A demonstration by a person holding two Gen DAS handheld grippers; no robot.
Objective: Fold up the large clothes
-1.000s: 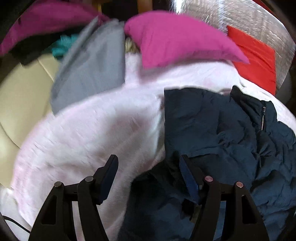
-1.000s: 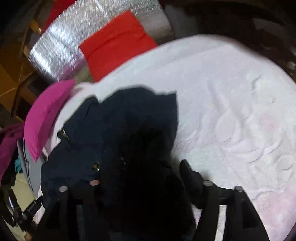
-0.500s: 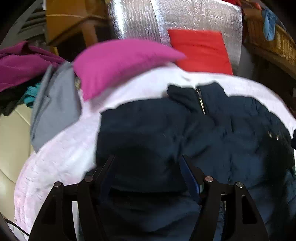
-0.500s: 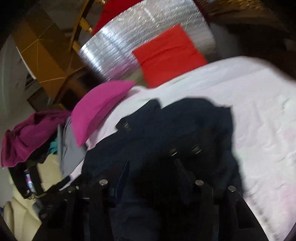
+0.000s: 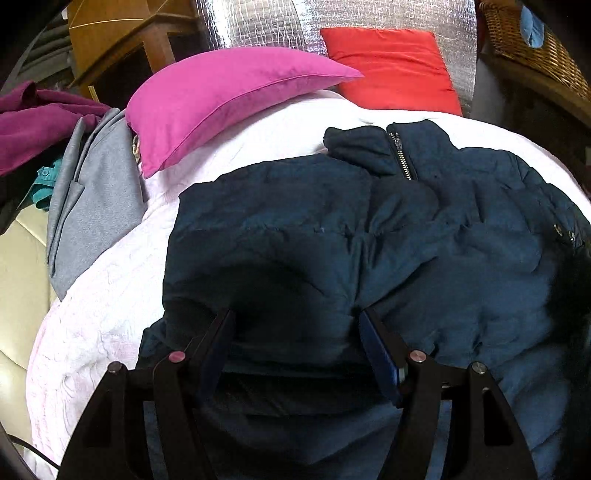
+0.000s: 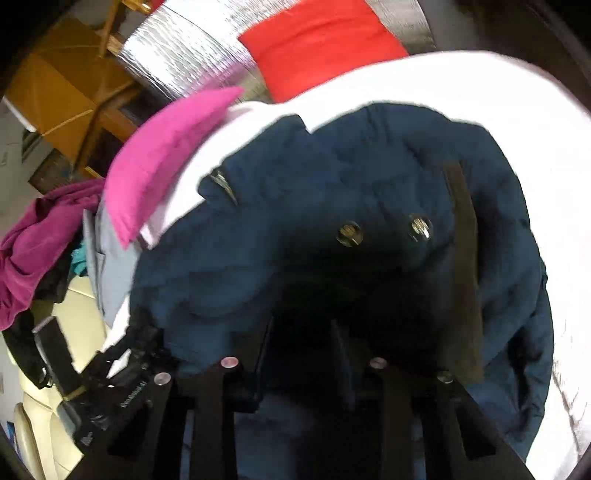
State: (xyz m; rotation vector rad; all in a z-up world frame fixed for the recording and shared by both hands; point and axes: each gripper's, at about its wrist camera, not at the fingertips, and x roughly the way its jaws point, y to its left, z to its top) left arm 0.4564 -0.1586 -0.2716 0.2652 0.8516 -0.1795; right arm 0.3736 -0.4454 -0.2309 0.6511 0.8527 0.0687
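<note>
- Left gripper [image 5: 295, 325]: fingers spread wide, hovering low over the navy padded jacket [image 5: 369, 251], nothing pinched between them as far as can be told; dark fabric directly beneath and ahead of both tips.
- Right gripper [image 6: 303, 332]: fingers closer together, sunk in deep shadow among jacket folds; cannot tell whether fabric is clamped.
- Jacket spread rumpled on a white textured bedcover [image 5: 92, 314]; collar and zipper [image 5: 400, 158] far ahead of the left fingers, slightly right.
- Two metal snaps [image 6: 384, 229] just ahead of the right fingers, beside a dark strip running down the jacket to the right.
- Magenta pillow [image 5: 229, 96] ahead and left of the left fingers, resting on the bedcover's far edge.
- Red cushion [image 5: 391, 70] beyond the collar, leaning against a silver foil panel [image 5: 266, 22].
- Grey garment [image 5: 92, 199] off to the left, draped at the bedcover's edge; purple cloth [image 5: 33, 125] further left still.
</note>
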